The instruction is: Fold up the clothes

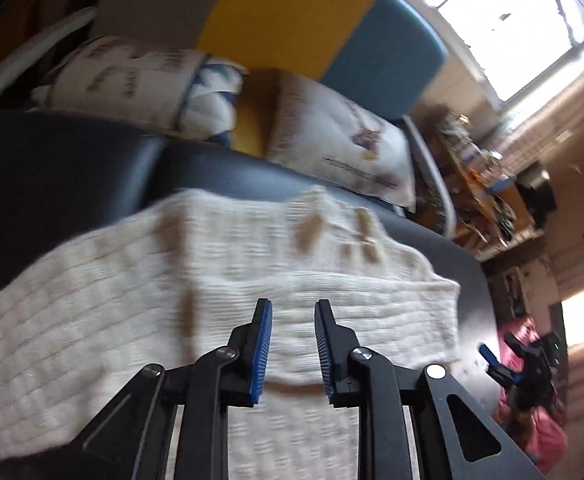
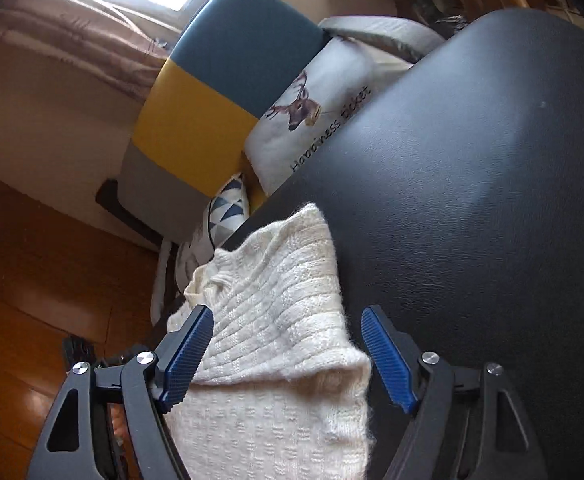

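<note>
A cream knitted sweater (image 1: 212, 264) lies folded on a black leather-look table (image 1: 52, 160). In the left wrist view my left gripper (image 1: 293, 304) hovers just above the sweater's near part. Its blue pads stand a narrow gap apart with nothing pinched between them. In the right wrist view the sweater (image 2: 284, 272) has a folded layer whose edge runs across between the fingers. My right gripper (image 2: 288, 314) stands wide open over that fold, one finger at each side of the garment, above the table (image 2: 471, 200). The pads do not press on the knit.
Behind the table stands a chair with a grey, yellow and blue back (image 1: 292, 20). On it are a deer-print cushion (image 2: 311, 108) and a patterned cushion (image 1: 132, 76). Wooden floor (image 2: 32, 280) lies to the left, and a pink cloth (image 1: 543, 432) and a cluttered shelf (image 1: 479, 184) lie to the right.
</note>
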The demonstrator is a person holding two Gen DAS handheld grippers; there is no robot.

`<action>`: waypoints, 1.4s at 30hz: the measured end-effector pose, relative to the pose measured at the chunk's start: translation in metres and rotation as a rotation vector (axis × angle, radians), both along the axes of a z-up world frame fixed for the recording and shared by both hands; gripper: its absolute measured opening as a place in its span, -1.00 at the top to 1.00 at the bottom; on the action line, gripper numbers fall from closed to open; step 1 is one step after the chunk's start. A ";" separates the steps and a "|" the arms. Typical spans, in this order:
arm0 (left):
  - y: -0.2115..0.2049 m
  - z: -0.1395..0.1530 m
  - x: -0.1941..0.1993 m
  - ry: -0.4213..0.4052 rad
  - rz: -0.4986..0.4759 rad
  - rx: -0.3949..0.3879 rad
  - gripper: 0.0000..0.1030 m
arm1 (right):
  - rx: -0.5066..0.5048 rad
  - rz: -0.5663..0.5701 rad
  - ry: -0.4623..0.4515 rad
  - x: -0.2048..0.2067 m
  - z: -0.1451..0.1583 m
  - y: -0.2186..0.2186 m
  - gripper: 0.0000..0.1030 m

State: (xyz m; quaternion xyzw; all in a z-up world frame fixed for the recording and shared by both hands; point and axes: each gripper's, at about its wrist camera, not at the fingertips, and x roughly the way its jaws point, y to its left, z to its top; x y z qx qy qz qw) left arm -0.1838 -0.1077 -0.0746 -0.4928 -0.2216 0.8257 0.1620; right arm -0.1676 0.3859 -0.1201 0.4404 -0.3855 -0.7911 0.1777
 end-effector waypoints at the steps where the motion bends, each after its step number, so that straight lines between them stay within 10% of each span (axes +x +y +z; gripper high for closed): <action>1: 0.026 0.004 -0.010 0.014 -0.071 0.019 0.33 | -0.011 0.024 -0.028 -0.005 -0.008 -0.003 -0.42; 15: 0.274 -0.017 -0.150 -0.067 -0.649 0.027 0.03 | 0.008 0.179 -0.014 0.010 -0.031 -0.015 -0.42; 37: 0.320 -0.065 -0.178 -0.239 -0.913 0.007 0.15 | 0.237 0.268 0.047 0.011 -0.034 -0.049 -0.42; 42: 0.334 -0.073 -0.166 -0.203 -0.968 -0.014 0.69 | 0.236 0.246 0.053 0.011 -0.035 -0.050 -0.42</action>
